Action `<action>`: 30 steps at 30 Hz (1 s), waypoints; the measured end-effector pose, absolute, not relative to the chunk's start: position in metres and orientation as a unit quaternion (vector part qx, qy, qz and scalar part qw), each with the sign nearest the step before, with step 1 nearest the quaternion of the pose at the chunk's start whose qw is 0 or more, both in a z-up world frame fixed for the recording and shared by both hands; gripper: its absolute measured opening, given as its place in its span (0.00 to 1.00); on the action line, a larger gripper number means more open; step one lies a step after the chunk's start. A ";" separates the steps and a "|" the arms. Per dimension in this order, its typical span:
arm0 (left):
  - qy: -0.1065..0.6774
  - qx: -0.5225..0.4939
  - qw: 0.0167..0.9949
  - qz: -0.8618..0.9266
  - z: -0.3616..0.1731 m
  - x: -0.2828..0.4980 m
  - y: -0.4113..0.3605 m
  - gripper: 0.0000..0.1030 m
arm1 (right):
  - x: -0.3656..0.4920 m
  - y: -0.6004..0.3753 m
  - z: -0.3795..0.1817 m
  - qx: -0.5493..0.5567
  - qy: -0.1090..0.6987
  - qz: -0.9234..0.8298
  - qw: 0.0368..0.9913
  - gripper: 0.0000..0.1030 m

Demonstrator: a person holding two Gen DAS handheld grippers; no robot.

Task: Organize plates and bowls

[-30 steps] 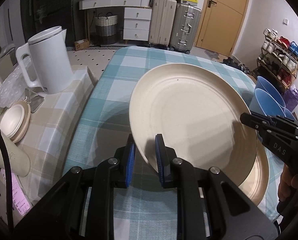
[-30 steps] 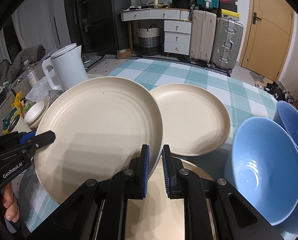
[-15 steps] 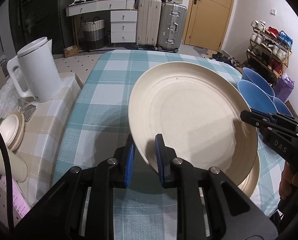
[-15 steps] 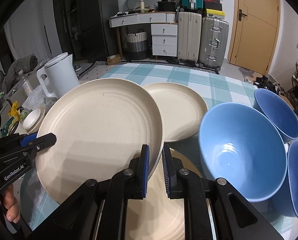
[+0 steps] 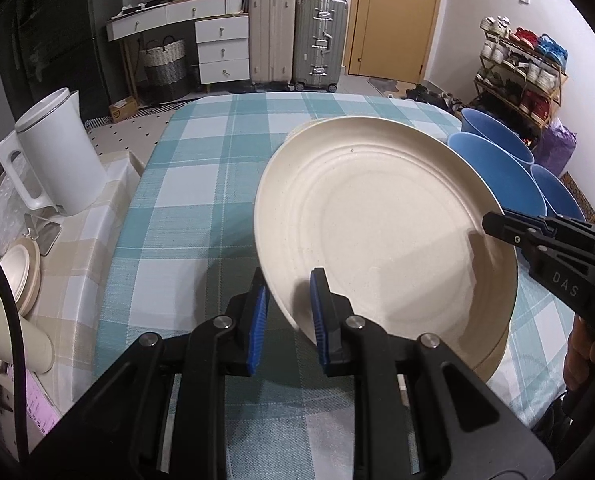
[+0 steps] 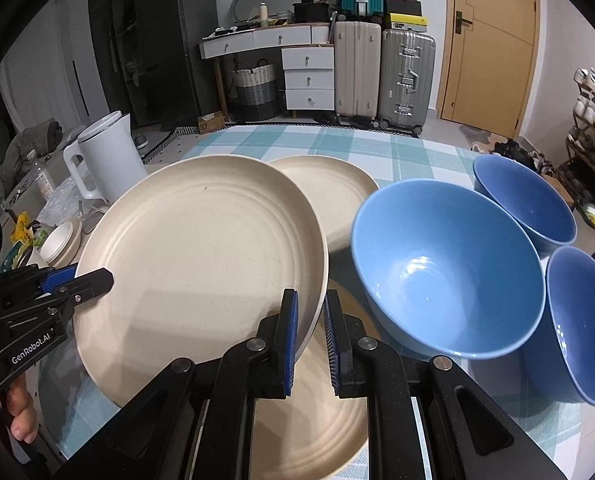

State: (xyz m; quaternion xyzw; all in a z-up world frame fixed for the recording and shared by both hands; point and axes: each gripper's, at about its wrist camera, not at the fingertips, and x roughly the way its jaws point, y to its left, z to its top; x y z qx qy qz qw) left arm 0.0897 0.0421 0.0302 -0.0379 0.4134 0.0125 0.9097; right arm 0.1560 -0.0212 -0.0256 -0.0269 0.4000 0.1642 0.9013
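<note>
A large cream plate [image 5: 385,232] [image 6: 201,264] hangs tilted above the teal checked table, carried by both grippers. My left gripper [image 5: 287,312] is shut on its near left rim; in the right wrist view it shows as the left gripper [image 6: 93,280]. My right gripper [image 6: 311,320] is shut on the opposite rim, and its tip appears as the right gripper [image 5: 493,226]. Directly beneath lies a second cream plate [image 6: 317,400]. A third cream plate [image 6: 333,188] rests farther back. Three blue bowls [image 6: 445,264] [image 6: 525,200] [image 6: 581,320] stand to the right.
A white kettle [image 5: 57,152] stands on a beige checked side table [image 5: 81,248] to the left, with small cream dishes [image 5: 17,272] and a cup nearby. Beyond the table's far edge are suitcases, drawers and a door; a shoe rack [image 5: 525,68] is at the right.
Both grippers have carried the cream plate to the right across the table. The blue bowls have come fully into the right wrist view; the kettle has slid leftward in both views.
</note>
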 end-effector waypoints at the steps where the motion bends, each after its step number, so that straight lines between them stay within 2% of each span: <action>1: 0.415 -0.036 0.909 0.010 0.030 0.090 0.040 0.16 | 0.155 -0.023 -0.026 -0.026 0.401 0.163 0.901 0.13; 30: 0.447 0.027 0.894 -0.020 0.007 0.095 0.015 0.18 | 0.129 -0.044 -0.043 -0.009 0.412 0.139 0.901 0.13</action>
